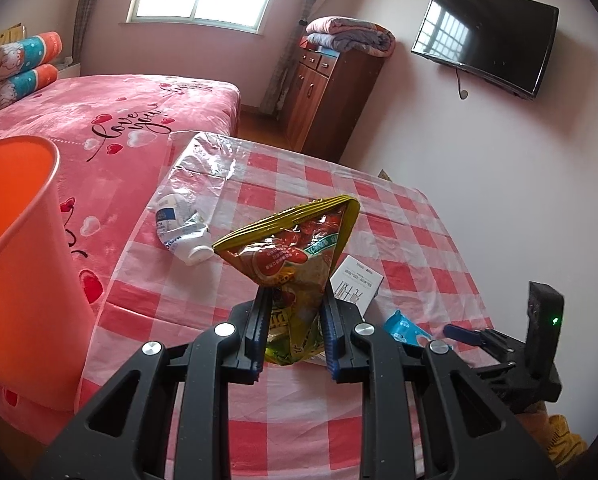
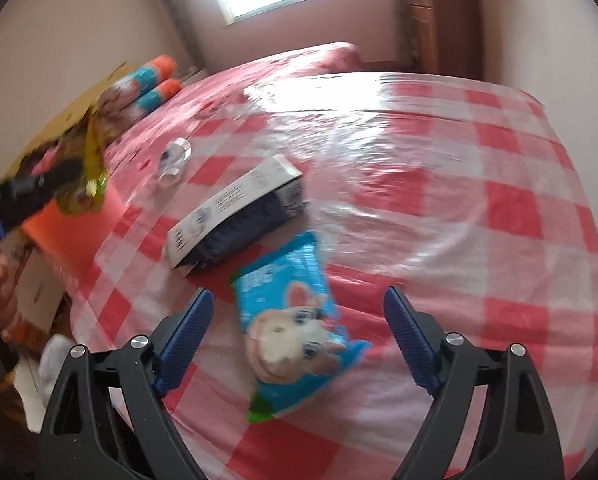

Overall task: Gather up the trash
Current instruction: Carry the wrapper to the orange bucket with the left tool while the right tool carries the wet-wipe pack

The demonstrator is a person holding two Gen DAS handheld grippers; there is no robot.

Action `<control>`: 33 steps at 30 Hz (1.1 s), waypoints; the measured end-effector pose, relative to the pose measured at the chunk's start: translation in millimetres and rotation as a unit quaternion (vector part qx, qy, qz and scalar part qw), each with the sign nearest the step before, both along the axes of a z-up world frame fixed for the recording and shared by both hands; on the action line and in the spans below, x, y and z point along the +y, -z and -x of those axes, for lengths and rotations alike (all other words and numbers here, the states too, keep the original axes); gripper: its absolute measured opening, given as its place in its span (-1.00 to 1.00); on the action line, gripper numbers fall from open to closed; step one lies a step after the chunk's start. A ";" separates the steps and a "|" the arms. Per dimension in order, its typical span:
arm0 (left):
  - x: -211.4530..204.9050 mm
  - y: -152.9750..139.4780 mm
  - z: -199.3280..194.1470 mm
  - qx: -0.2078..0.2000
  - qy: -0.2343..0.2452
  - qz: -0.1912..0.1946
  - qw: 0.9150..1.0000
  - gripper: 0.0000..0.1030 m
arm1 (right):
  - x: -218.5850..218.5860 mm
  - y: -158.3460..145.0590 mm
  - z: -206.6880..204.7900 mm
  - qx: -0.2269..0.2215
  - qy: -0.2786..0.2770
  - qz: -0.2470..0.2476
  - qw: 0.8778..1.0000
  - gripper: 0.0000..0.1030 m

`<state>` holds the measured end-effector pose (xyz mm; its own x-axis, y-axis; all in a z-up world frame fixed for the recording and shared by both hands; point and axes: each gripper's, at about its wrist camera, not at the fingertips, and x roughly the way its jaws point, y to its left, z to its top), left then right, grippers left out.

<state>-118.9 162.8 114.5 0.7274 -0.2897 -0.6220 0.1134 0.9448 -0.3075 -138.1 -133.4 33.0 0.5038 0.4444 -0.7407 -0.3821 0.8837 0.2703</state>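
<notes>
My left gripper [image 1: 295,300] is shut on a red and yellow snack bag [image 1: 295,248] and holds it above the checked table [image 1: 419,240]. An orange bin [image 1: 23,264] stands at the left, beside the table. A crushed plastic bottle [image 1: 183,220] lies on the table's left part. My right gripper [image 2: 299,304] is open, low over a blue wrapper with a cartoon face [image 2: 295,328] that lies between its fingers. A small white and dark box [image 2: 235,216] lies just beyond the wrapper. The left gripper with the bag [image 2: 83,168] shows at the left of the right wrist view, over the bin [image 2: 75,232].
A pink bed [image 1: 119,120] stands behind the table. A wooden cabinet [image 1: 331,96] with folded blankets and a wall TV [image 1: 487,48] are at the back right. The right wrist view is motion-blurred.
</notes>
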 end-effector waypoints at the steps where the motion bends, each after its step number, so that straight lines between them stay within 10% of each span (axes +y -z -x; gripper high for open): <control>1: -1.4 0.0 -0.9 0.000 0.001 -0.001 1.000 -0.52 | 6.0 2.6 -1.7 -0.003 -0.009 0.012 1.000 0.67; 5: -5.9 -1.8 -1.3 0.000 0.005 -0.006 1.000 -0.52 | 25.7 15.2 -3.2 -0.024 -0.028 0.071 0.997 0.67; 13: -12.3 -5.0 -1.6 -0.006 0.013 -0.008 1.000 -0.52 | 25.6 15.6 0.9 -0.036 -0.021 0.086 0.995 -0.15; 33: 29.9 -60.4 25.2 -0.090 -0.018 -0.002 0.996 -0.52 | 39.6 -91.9 -22.0 -0.061 -0.024 -0.051 0.997 -0.20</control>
<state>-144.1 192.6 175.0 0.8371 -0.2590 -0.4818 0.1322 0.9505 -0.2811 -116.0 -93.8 124.9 0.5642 0.5403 -0.6243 -0.4592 0.8338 0.3066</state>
